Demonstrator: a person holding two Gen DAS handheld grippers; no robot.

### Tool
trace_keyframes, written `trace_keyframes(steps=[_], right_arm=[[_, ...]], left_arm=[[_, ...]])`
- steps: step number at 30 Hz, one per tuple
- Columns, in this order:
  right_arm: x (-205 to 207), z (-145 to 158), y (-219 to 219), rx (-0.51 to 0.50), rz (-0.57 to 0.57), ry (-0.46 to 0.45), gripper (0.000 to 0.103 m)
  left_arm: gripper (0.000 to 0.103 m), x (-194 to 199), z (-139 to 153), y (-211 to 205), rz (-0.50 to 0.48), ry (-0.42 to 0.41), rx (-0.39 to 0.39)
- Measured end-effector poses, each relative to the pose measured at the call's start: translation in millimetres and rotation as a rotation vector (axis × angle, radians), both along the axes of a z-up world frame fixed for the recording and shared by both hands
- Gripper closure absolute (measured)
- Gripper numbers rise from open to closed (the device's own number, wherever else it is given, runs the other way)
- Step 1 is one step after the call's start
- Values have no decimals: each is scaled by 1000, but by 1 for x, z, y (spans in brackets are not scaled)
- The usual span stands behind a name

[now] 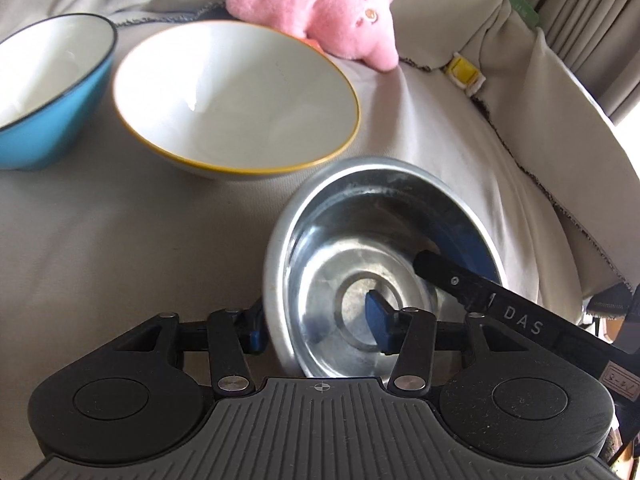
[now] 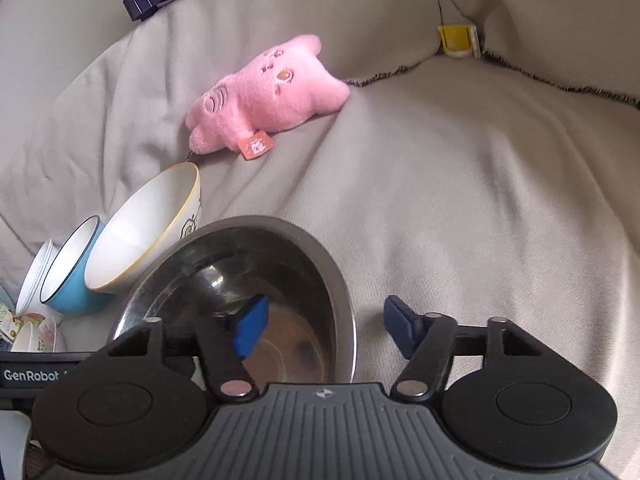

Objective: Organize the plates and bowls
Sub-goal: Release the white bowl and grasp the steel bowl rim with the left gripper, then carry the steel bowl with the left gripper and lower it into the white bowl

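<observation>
**Two grippers at the rim of the steel bowl**

The left gripper (image 1: 318,330) stands over the near left rim of the steel bowl (image 1: 360,276). One blue pad (image 1: 378,326) is inside the bowl, and the other pad is outside the wall, so the rim lies between them. The gap between the pads is rather wide, and I cannot tell for sure whether they press on the metal or only stand around it.

The right gripper (image 2: 326,330) has its jaws spread wide. Its left pad (image 2: 250,330) is inside the steel bowl (image 2: 280,264), and its right pad is outside, above the beige cloth (image 2: 460,220). The right rim of the bowl passes between them with free space on both sides. In the left wrist view, a black finger of this tool reaches into the bowl from the right.

Ahead of the left gripper and a little to its left, the white bowl (image 1: 236,96) with a yellow edge sits on the cloth, close beyond the steel bowl. Further left is the blue bowl (image 1: 48,92), just beside the white one. Behind them lies a pink plush toy (image 1: 316,8). In the right wrist view, more white dishes (image 2: 34,280) are stacked beyond the blue bowl, at the far left.
</observation>
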State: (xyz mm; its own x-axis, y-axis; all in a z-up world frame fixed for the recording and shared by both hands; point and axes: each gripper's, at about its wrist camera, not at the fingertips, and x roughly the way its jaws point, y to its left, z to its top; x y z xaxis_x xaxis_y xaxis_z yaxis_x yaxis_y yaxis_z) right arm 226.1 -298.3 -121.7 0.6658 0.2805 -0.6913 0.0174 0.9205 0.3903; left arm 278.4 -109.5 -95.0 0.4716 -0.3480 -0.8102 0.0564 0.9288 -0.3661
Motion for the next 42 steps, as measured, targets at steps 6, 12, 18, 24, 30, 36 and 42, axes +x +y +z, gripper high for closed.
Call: trace_keyframes(steps=[6,12,18,24,30,36,42], right_arm=[[-15,10,11,19,48,12,63],[-43,33,33,-9,75,-10,61],[-71,76,73,-31,115,-59,58],[-89,119,138,-74,186,-122,55],[-84,134,218,-129,265,-133,52],[-66,124,298,-138,371,-75,48],[-49,105,350,-171,429,-38,48]], left_arm=[[61,-3,-1,-5,-26,28,22],[61,-28,13,16,-42,24,-5],[61,-71,46,56,-61,-12,-23],[61,-108,79,123,-15,-97,-71],[61,-121,92,198,9,-138,-89],[60,-127,86,279,153,-161,-121],[60,-127,70,321,216,-143,-109]])
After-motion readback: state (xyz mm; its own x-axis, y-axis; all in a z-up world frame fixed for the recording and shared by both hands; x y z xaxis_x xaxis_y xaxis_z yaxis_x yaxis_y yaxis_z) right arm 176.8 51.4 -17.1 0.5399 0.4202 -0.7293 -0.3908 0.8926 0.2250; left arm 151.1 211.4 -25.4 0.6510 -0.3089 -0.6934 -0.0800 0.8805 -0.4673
